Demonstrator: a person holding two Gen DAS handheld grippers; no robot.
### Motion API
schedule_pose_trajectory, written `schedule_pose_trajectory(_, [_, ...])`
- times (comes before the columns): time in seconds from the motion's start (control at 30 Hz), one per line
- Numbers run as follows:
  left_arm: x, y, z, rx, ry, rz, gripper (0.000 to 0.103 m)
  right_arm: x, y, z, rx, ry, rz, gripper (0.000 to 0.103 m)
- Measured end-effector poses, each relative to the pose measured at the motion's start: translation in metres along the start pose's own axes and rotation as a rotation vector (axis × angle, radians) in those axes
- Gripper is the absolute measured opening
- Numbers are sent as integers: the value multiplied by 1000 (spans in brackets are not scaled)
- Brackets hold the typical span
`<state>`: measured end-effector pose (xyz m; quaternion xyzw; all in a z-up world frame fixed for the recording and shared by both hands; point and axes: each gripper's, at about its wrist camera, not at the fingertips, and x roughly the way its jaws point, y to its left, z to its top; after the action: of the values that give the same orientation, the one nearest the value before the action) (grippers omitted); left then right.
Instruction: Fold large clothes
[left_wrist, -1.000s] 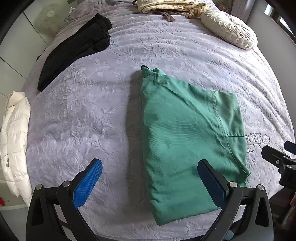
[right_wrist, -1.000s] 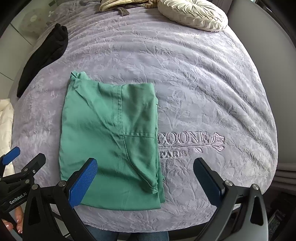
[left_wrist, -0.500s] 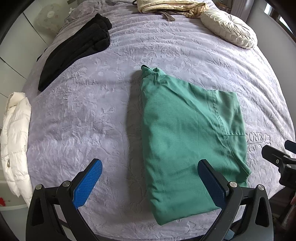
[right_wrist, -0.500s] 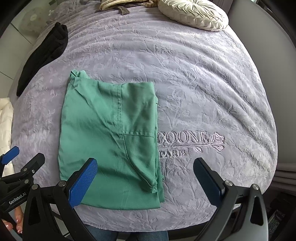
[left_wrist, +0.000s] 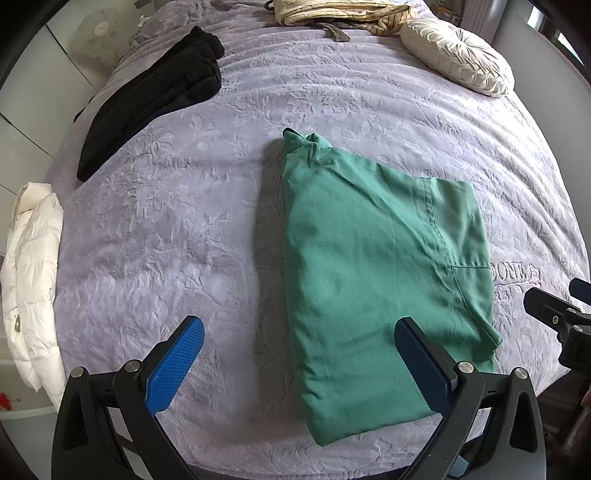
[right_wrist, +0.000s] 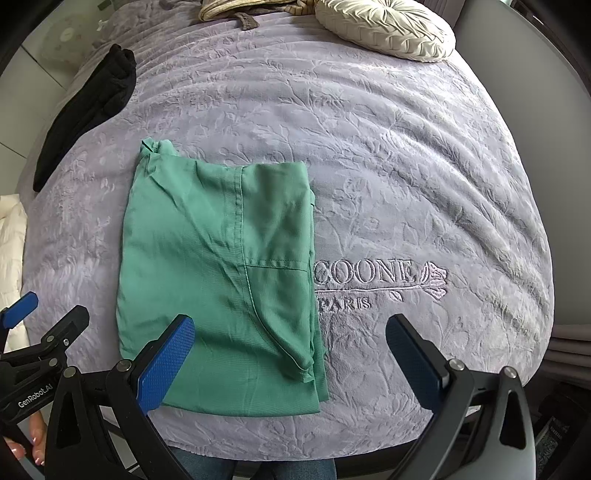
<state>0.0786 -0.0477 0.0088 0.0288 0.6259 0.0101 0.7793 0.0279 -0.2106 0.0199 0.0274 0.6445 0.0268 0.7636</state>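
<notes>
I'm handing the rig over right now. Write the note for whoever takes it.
Left gripper: open, empty, hanging over the near edge of the bed.
Right gripper: open, empty, beside it.
Green garment: lies flat on the purple bedspread, already folded into a rough rectangle, collar at the far end.
Black garment lies folded at the far left.
Left to do: probably one more fold across, or set it aside.

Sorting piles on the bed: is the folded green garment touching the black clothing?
Apart. In the left wrist view a broad strip of bare purple bedspread separates the green garment from the black clothing.
</notes>
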Motion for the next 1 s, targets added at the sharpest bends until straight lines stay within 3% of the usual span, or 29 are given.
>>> schedule_pose_trajectory(1.0, [1, 3, -3, 9, 5, 6, 103, 1, 0, -5, 1, 4, 2, 103])
